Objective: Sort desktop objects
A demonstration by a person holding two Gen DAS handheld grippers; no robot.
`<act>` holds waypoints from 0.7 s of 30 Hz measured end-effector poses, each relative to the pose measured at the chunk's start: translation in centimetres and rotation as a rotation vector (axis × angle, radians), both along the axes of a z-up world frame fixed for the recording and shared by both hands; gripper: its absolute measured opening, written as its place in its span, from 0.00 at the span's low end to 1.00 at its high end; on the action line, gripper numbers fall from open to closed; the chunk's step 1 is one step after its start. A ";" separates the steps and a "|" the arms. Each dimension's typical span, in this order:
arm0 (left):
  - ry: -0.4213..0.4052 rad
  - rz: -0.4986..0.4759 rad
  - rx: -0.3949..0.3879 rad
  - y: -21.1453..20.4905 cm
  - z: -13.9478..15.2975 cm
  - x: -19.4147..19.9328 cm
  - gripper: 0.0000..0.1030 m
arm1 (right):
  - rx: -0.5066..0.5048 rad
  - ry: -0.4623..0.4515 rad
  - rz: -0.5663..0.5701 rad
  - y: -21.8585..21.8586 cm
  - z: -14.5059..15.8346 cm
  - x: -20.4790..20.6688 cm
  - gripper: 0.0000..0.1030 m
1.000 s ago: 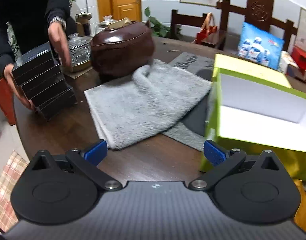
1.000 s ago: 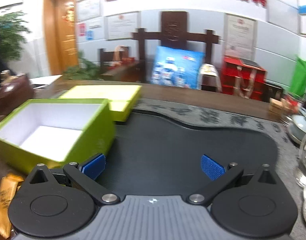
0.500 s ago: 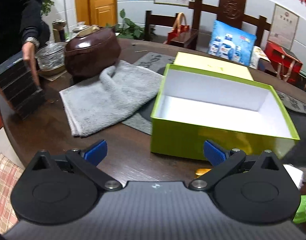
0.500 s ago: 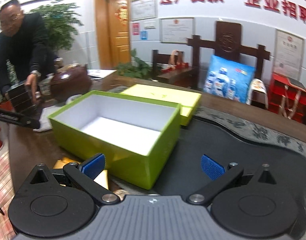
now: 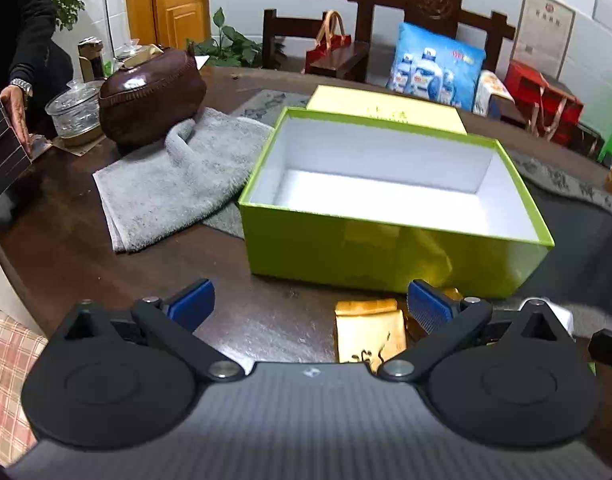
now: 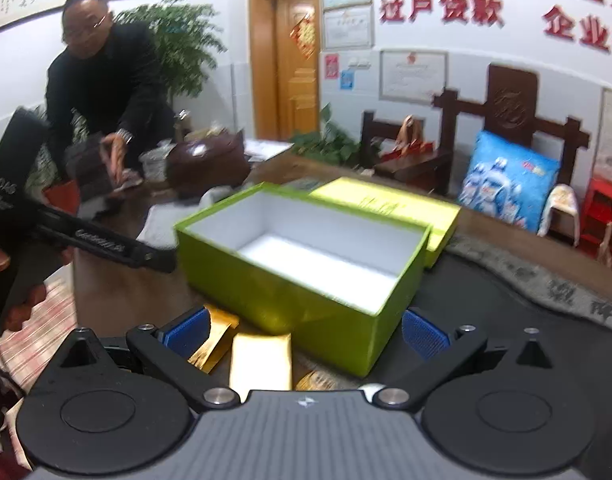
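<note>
Left gripper (image 5: 309,302) held low over the dark wooden table (image 5: 66,216), blue-padded fingers (image 5: 192,302) spread wide apart, nothing between them. Right gripper (image 6: 304,330) likewise spread wide and empty, hovering above the near table edge.

Open lime-green box (image 5: 385,256) sat just ahead of both grippers, white inside, nothing visible in it. Long axis ran left to right across the left wrist view, and slanted from near right to far left in the right wrist view (image 6: 306,312). Matching yellow-green lid (image 5: 385,110) lay flat directly behind the box, touching or nearly touching its far wall, long axis parallel to the box's.

Gold foil packets lay on the table in front of the box's near wall. One gold packet (image 5: 369,334) lay flat near the left gripper's right finger, long axis pointing roughly toward the box. From the right wrist, three seen: a middle gold packet (image 6: 260,362) pointing toward the box, a tilted packet (image 6: 214,344) beside the left finger, and a partly hidden third packet (image 6: 317,380).

Grey towel (image 5: 174,176) lay rumpled left of the box, its far end against a brown lidded pot (image 5: 152,94). Glass lidded bowl (image 5: 74,110) stood beside the pot. Bystander in black (image 6: 102,80) bent over dark boxes (image 5: 4,148) at the far left.
</note>
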State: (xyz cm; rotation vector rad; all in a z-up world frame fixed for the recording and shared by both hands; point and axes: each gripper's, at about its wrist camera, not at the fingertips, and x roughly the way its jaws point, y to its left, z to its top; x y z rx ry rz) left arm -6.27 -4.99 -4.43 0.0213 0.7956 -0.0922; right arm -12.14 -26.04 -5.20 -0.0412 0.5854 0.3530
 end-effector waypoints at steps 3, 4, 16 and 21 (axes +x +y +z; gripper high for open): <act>0.003 -0.026 0.005 -0.8 -0.1 -0.5 1.00 | 0.029 0.046 0.017 0.1 -0.1 -0.2 1.00; 0.004 -0.034 0.011 -1.1 -0.1 -0.6 1.00 | 0.032 0.063 0.018 0.1 -0.2 -0.2 1.00; 0.034 -0.127 0.066 -4.7 -1.1 -0.7 1.00 | -0.019 0.212 0.021 0.3 -2.4 -0.2 1.00; 0.066 -0.165 0.061 -5.8 -1.5 -0.1 1.00 | -0.031 0.239 0.029 -0.1 -3.0 -0.1 0.99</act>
